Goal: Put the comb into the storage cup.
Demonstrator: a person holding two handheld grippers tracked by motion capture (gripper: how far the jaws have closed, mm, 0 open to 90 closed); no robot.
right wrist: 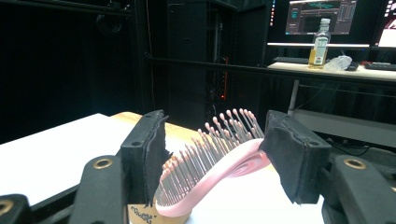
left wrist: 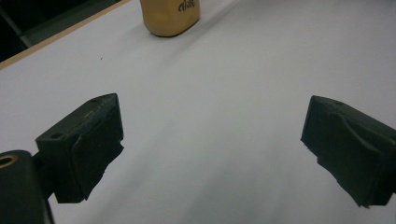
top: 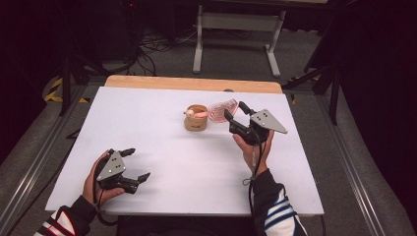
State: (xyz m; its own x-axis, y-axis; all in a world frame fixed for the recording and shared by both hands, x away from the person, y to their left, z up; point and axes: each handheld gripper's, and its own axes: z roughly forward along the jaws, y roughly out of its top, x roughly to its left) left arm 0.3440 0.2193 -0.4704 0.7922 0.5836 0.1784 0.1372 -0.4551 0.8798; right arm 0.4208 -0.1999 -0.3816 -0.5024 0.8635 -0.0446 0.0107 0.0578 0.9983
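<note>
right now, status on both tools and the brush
Left tool open over white table. Right tool shut on pink bristled hairbrush, handle in tan wooden cup. Nothing in the way.

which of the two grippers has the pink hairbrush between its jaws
The right gripper: its jaws clamp the pink hairbrush above the wooden cup. The left gripper is open over bare table.

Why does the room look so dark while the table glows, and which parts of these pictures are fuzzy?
High view: the white table is brightly lit, the surroundings nearly black. Left gripper view: the left gripper and its jaws are soft, and the tan cup is cropped at the top. Right gripper view: the pink brush is fairly sharp, the lit monitors glare behind it, and the right gripper is dark.
</note>
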